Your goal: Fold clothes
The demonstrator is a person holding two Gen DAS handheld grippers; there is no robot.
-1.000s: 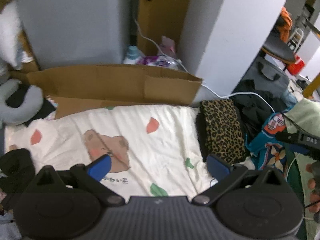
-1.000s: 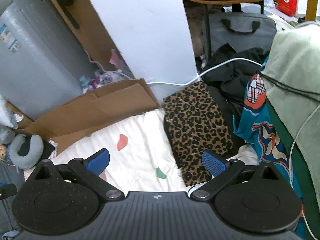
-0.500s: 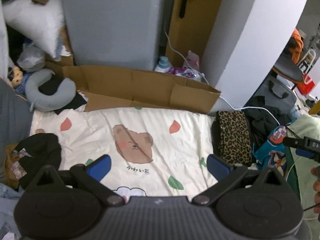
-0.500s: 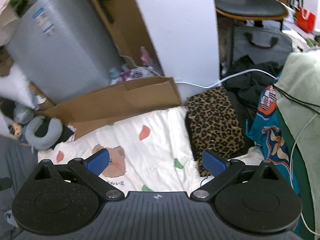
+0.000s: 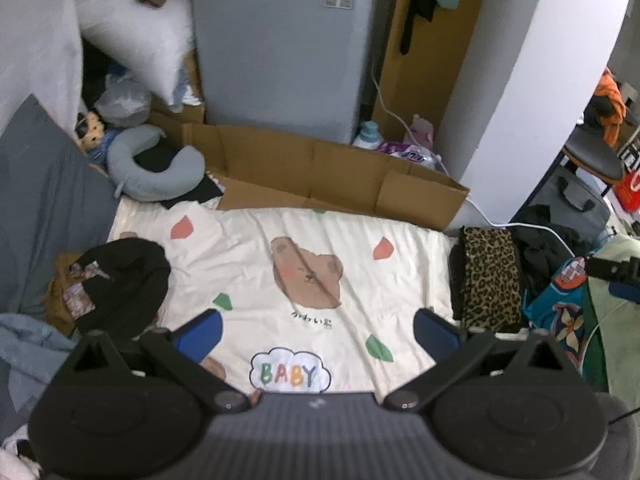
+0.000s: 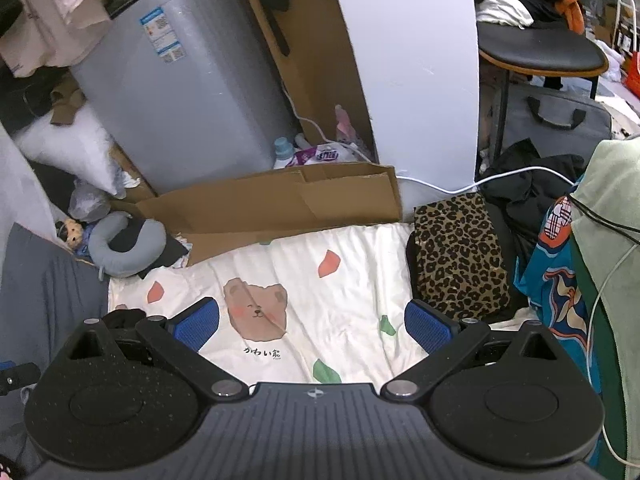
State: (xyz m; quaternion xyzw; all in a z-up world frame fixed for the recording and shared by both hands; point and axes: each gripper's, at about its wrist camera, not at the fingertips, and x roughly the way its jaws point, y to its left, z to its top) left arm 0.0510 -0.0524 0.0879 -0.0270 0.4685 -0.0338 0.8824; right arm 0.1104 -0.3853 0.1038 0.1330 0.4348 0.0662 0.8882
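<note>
A folded leopard-print garment (image 5: 488, 276) (image 6: 456, 256) lies at the right edge of a cream bear-print blanket (image 5: 320, 280) (image 6: 320, 280). A crumpled black garment (image 5: 120, 276) sits on the blanket's left side. Further right lies a teal patterned garment (image 5: 560, 308) (image 6: 552, 280). My left gripper (image 5: 316, 330) hovers open above the blanket's near edge, empty. My right gripper (image 6: 312, 322) is also open and empty, high over the blanket, left of the leopard-print piece.
A flattened cardboard box (image 5: 320, 172) (image 6: 280, 204) borders the blanket's far side, with a grey appliance (image 5: 280, 48) behind. A grey neck pillow (image 5: 156, 168) lies far left. A white cable (image 6: 460, 184), dark clothes and a chair (image 6: 540, 52) crowd the right.
Both grippers have pulled up and back from the blanket, so much more of the room and blanket shows. The leopard-print garment now looks smaller and farther away.
</note>
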